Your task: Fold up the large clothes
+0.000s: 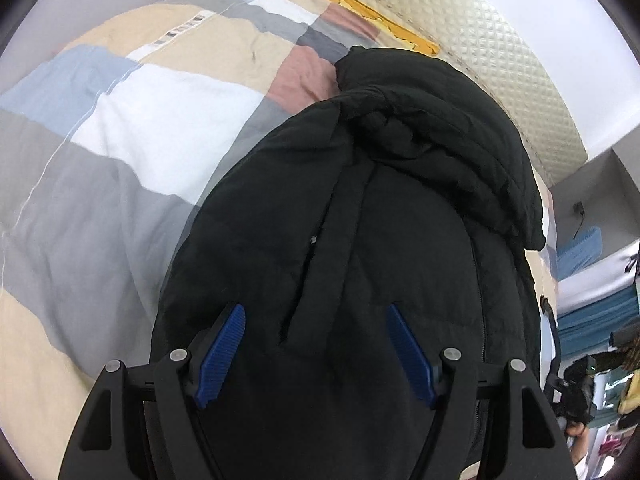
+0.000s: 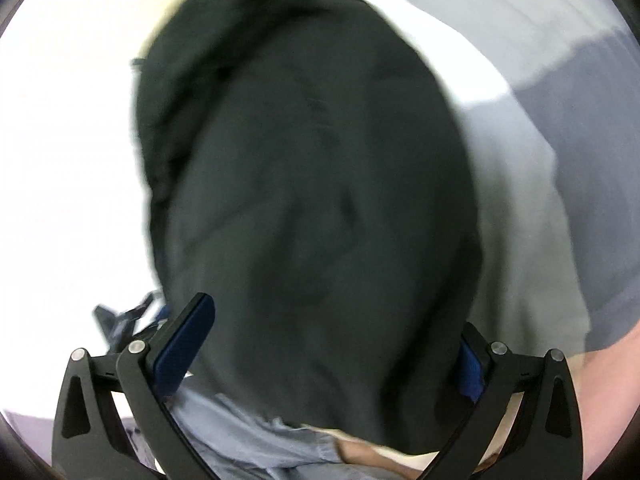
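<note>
Lying bunched on a bed, the black quilted puffer jacket is filling both views, its lower hem running out of frame. Under it, the colour-block patchwork duvet is spreading away, with a yellow cloth beyond the jacket's far end, against a cream quilted headboard. The left gripper is hovering over the jacket, jaws spread, blue pads clear of the fabric. The right gripper is blurring; its jaws are standing wide around the jacket, contact unclear.
</note>
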`<state>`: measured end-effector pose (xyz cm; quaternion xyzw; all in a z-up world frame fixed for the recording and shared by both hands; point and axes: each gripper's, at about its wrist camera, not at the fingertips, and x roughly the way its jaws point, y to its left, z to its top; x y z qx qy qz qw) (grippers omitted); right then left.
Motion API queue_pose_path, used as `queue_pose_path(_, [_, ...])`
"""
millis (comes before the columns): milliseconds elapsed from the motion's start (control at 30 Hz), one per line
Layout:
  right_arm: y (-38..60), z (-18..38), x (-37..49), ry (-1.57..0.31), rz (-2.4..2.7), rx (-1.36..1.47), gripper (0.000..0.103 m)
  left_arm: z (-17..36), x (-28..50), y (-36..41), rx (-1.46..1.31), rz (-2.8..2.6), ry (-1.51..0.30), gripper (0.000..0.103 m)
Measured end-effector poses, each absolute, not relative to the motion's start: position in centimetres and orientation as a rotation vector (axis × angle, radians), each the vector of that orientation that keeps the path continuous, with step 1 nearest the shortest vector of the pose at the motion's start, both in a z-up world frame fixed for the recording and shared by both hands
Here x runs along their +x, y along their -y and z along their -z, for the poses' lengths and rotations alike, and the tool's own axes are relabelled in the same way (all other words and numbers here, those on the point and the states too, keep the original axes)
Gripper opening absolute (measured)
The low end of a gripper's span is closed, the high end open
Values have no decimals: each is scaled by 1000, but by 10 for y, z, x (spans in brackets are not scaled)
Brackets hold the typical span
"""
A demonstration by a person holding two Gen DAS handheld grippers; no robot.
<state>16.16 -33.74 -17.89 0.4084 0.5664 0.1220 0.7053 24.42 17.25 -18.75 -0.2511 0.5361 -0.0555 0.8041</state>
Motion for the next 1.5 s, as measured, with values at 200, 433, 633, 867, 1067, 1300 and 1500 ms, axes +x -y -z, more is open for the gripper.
queue_pose_path(200, [334,153,163,-1178,-364,852,103,187,239,-176,-573,129,-1147,73])
queue_pose_path(433, [344,209,171,-1401,22,802,103,187,239,-176,-574,130,-1150,73])
queue_pose_path(633, [334,210,176,-1413,-6,802,103,188,239,-178,-594,139,-1144,73])
queue_pose_path(867, [303,179,177,-1306,-179,712,55,188,237,-179,-595,147,-1148,73])
queue_pose_path(1067, [310,163,174,-1225,-146,682,11,182,239,-194,-605,93,-1175,73])
queue_pose_path(1300, [320,150,168,-1165,-152,701,11,173,247,-242,-610,68,-1261,84])
queue_pose_path(1500, [319,157,171,-1184,-140,709,12,216,255,-271,-706,117,-1533,88])
